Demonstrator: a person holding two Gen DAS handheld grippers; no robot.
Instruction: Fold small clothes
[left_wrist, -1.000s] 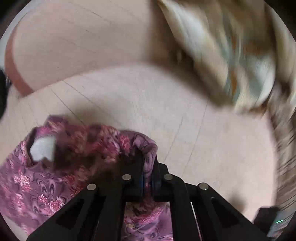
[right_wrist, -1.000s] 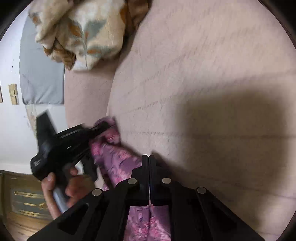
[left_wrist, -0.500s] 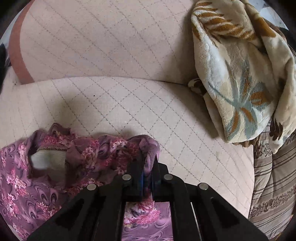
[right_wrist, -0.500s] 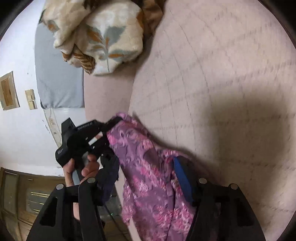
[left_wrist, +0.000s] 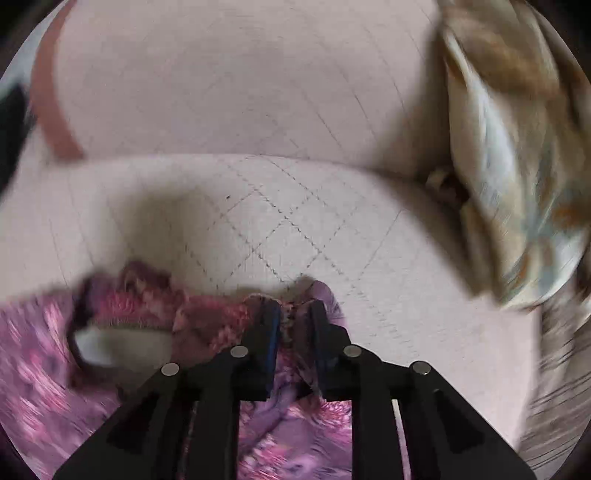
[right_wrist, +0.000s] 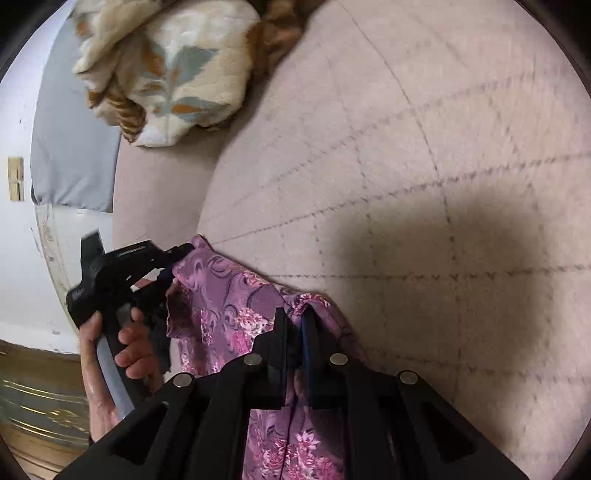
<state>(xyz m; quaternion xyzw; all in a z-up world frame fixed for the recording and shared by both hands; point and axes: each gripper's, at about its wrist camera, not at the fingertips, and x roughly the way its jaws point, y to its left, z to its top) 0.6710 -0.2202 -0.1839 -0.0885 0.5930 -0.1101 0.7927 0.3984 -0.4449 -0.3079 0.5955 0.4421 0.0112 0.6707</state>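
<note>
A purple floral garment (left_wrist: 288, 424) hangs between my two grippers above a quilted beige sofa seat (left_wrist: 295, 229). My left gripper (left_wrist: 293, 314) has its jaws opening, with a bunched fold of the cloth still wedged between the pads. A pale inner patch (left_wrist: 110, 343) of the garment shows to its left. In the right wrist view my right gripper (right_wrist: 295, 317) is shut on another edge of the garment (right_wrist: 229, 295). The left gripper (right_wrist: 184, 254) holds the far corner there, gripped by a person's hand (right_wrist: 125, 343).
A cream blanket with leaf print (left_wrist: 517, 184) is heaped on the sofa's right end, the blanket (right_wrist: 177, 74) showing top left in the right wrist view. A striped cushion (left_wrist: 554, 387) lies beside it. A grey panel (right_wrist: 70, 147) and white wall stand behind.
The right gripper opened wide around the garment half a second ago and has shut on it again. The left gripper's jaws have parted slightly and it shifted across the seat.
</note>
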